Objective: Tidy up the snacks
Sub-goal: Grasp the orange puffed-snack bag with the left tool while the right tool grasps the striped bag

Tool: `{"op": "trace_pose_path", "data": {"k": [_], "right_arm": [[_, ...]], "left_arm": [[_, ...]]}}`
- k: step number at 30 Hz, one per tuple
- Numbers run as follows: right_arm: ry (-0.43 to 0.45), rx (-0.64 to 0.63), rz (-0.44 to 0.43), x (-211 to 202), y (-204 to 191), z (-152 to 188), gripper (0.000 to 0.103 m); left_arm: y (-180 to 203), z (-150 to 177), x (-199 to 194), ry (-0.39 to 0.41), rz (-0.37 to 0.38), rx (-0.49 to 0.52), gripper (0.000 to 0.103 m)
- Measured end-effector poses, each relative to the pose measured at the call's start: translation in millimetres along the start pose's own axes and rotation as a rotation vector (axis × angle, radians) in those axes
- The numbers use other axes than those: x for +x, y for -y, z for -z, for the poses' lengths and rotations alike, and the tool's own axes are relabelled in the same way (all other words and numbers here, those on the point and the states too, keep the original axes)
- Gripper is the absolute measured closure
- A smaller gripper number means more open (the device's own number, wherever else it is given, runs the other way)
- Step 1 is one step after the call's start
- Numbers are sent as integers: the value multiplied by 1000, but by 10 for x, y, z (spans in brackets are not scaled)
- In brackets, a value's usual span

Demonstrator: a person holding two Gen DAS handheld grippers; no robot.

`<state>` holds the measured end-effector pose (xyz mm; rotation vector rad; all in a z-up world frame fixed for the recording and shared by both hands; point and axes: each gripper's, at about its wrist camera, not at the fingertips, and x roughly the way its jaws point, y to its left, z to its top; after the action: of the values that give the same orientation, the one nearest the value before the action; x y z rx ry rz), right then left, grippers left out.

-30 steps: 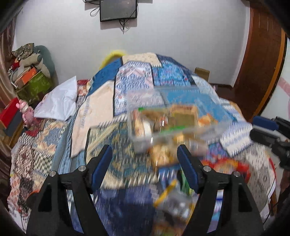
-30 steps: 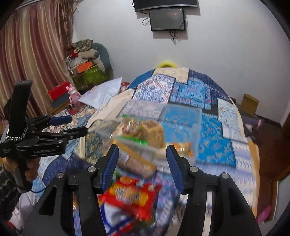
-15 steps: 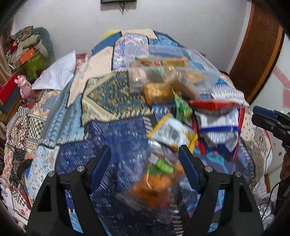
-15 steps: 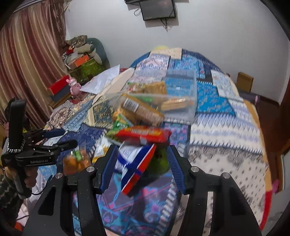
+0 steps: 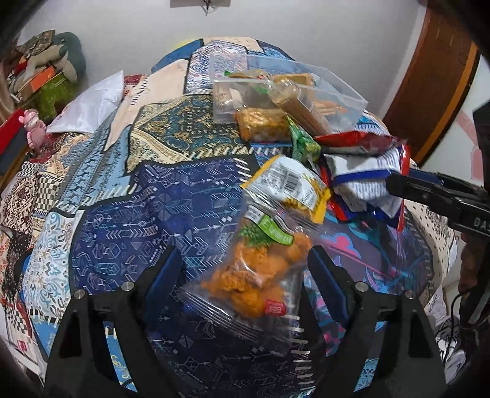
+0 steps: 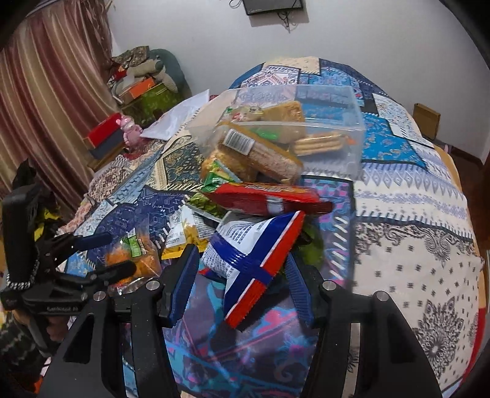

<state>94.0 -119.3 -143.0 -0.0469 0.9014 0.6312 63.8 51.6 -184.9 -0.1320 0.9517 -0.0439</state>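
The left hand-held gripper (image 5: pixel 246 272) sits low in the frame, jaws spread wide. The right hand-held gripper (image 6: pixel 242 284), lower centre, is likewise spread apart.

Bedroom: bed (image 6: pixel 413 214) under a patchwork quilt (image 5: pixel 147 196) in blues and creams. Plain white wall (image 6: pixel 367 30) behind, dark wall-mounted screen (image 6: pixel 272 6) with dangling cables. Striped pink-brown curtain (image 6: pixel 46 91) at left, brown wooden door (image 5: pixel 435 85) at right. Corner pile: stuffed cushions (image 6: pixel 147 67), green box (image 6: pixel 153 98), red box (image 6: pixel 104 128), pink toy (image 6: pixel 130 131). Small cardboard box (image 6: pixel 427 119) by far wall
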Motion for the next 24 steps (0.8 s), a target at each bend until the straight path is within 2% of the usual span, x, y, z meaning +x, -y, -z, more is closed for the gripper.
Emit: {"op": "trace_pose_path", "data": {"k": [5,9,14,17,24], "right_arm": [[-23,-12,7,137,-73,-20,47],[-53,12,-6,259,-24,-28,48],[-55,61,-52,306,21,5,53],[-50,49,-53,263,2,16,57],[-20,24,-81,80,-42,3,64]], "left_arm": [[-16,15,196,-54,7,-33,15],[-3,43,293,-43,-26,-42,15],[-35,51,228,-13,-53,-36,36],[-114,33,196,-18,-37,-54,44],[-182,-22,68,14,-39,-73,46]]}}
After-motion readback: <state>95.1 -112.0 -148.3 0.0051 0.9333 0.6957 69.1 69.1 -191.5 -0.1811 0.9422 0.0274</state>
